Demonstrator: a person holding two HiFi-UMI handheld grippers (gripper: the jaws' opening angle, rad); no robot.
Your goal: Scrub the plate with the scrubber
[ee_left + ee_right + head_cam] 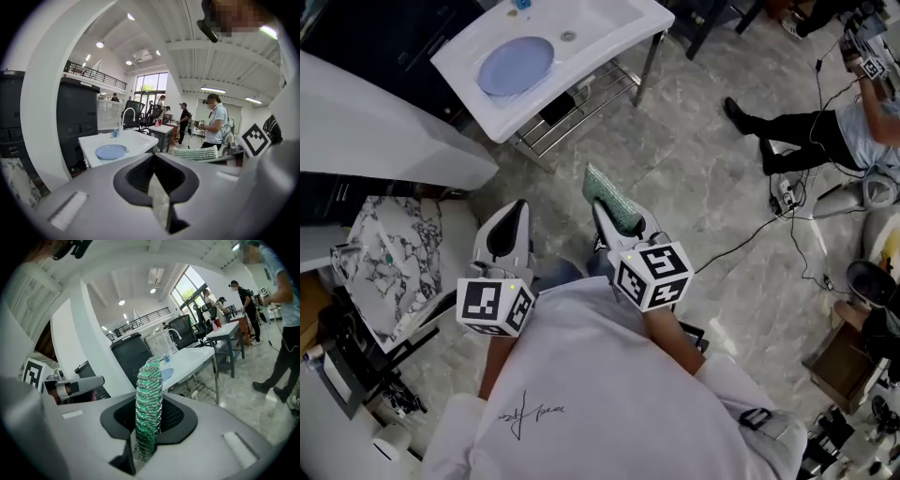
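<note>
Toward the sink's (609, 33) left end lay one blue plate (517, 65). One green scrubber (614, 200) stood clamped in the right gripper (607, 223). Left gripper (516, 214) was clenched, empty.

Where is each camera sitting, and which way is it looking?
Head view: on the person's head, looking steeply down at the floor; it shows their white shirt, the left gripper and the right gripper holding the scrubber.
Left gripper view: on the left gripper, looking along its shut fingers toward the sink and plate.
Right gripper view: on the right gripper, looking along fingers clamped on the scrubber toward that sink.
Shared: all three see the sink and plate; each gripper view glimpses the other gripper.
</note>
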